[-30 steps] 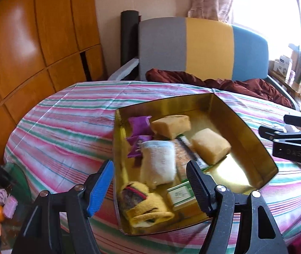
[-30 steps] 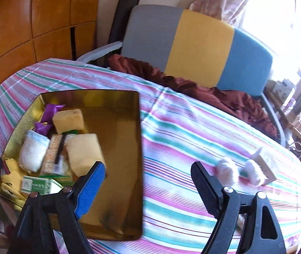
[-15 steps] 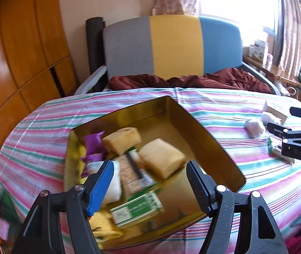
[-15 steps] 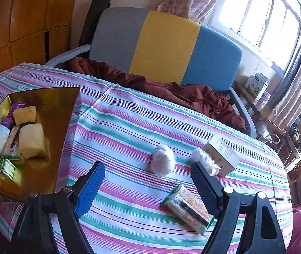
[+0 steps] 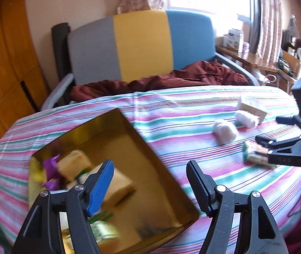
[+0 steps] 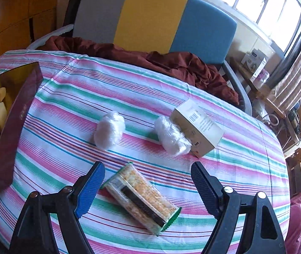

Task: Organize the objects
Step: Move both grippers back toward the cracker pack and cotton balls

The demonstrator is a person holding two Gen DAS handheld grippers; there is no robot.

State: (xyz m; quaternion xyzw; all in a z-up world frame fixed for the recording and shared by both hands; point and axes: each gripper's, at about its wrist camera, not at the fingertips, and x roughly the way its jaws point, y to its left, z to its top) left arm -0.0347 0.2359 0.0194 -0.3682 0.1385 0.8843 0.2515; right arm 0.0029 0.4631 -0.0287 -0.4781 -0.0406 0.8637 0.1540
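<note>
Left gripper (image 5: 150, 187) hovered over the gold tray (image 5: 142, 144), fingers released and empty. Right gripper (image 6: 148, 187), fingers spread, straddled the cracker packet (image 6: 140, 196) lying on the striped surface (image 6: 70, 97); cotton rolls lay at 12 o'clock. Risk: the slick, obliquely lying wrapper might slip or twist on closure.

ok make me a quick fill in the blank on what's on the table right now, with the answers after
1. The right gripper hangs open over the clear packet of ____.
2. Loose on the striped cloth lie ____ white fluffy bundles, one touching the cardboard box.
3. The gold tray sits toward the ____ side of the table in the right wrist view.
4. The left gripper is ____ and holds nothing.

Missing words: crackers; two; left; open
</note>
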